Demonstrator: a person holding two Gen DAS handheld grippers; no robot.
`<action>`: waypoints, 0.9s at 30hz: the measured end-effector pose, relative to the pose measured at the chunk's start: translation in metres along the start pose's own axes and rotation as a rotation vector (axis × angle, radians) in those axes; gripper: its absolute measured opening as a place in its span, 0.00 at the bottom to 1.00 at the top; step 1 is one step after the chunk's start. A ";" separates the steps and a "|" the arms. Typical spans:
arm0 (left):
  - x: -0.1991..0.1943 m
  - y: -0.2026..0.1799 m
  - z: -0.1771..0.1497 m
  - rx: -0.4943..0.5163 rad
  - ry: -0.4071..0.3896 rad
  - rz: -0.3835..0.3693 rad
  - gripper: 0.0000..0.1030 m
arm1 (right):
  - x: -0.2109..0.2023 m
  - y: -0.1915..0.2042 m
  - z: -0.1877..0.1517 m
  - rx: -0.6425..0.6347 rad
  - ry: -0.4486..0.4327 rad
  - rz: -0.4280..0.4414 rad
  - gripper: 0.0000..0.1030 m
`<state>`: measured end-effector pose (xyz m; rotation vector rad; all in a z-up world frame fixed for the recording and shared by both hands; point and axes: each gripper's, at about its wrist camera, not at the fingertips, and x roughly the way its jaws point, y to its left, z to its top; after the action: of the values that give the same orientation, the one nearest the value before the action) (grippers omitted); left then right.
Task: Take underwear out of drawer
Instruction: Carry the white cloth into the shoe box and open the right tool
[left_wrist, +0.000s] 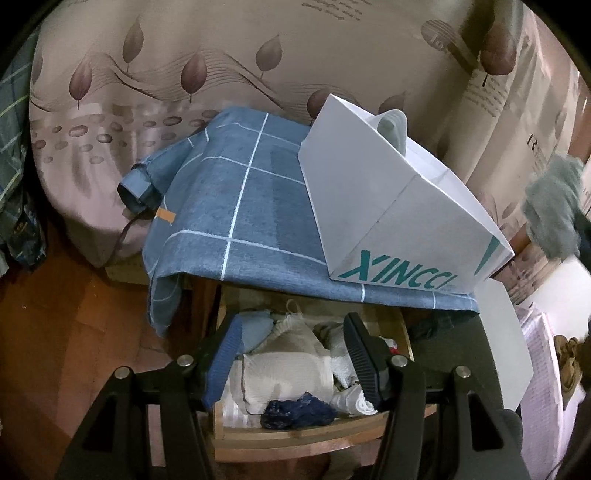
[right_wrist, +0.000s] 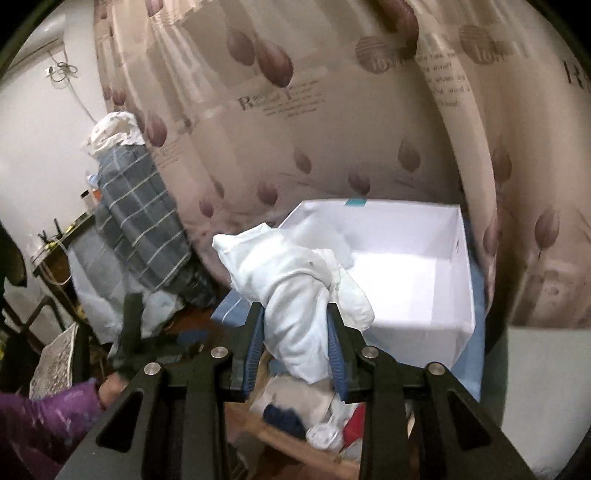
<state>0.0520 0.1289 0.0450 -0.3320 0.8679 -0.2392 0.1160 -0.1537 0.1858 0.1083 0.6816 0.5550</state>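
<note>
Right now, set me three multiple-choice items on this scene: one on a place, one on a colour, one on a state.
1. Where does the white box stand?
A. on the blue checked cloth
B. inside the drawer
C. on the floor

2. What colour is the garment in the right tongs?
A. red
B. white
C. black

3. How are the left tongs?
A. shut on a sock
B. shut on the box
C. open, holding nothing

Key: 1 A, the box rests on the cloth above the drawer. 2 B, pale white fabric hangs between the pads. 3 C, the pads stand apart over the drawer, gripping nothing.
</note>
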 end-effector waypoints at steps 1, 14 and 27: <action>0.000 -0.001 0.000 0.004 0.001 0.005 0.57 | 0.003 -0.002 0.003 0.001 0.002 -0.011 0.29; -0.010 -0.001 -0.001 0.039 -0.080 0.064 0.63 | 0.148 -0.053 0.037 0.094 0.245 -0.133 0.29; -0.033 0.003 -0.002 0.005 -0.274 -0.075 0.63 | 0.207 -0.051 0.029 0.112 0.365 -0.224 0.30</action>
<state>0.0303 0.1421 0.0659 -0.3833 0.5850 -0.2584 0.2891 -0.0868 0.0765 0.0339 1.0666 0.3219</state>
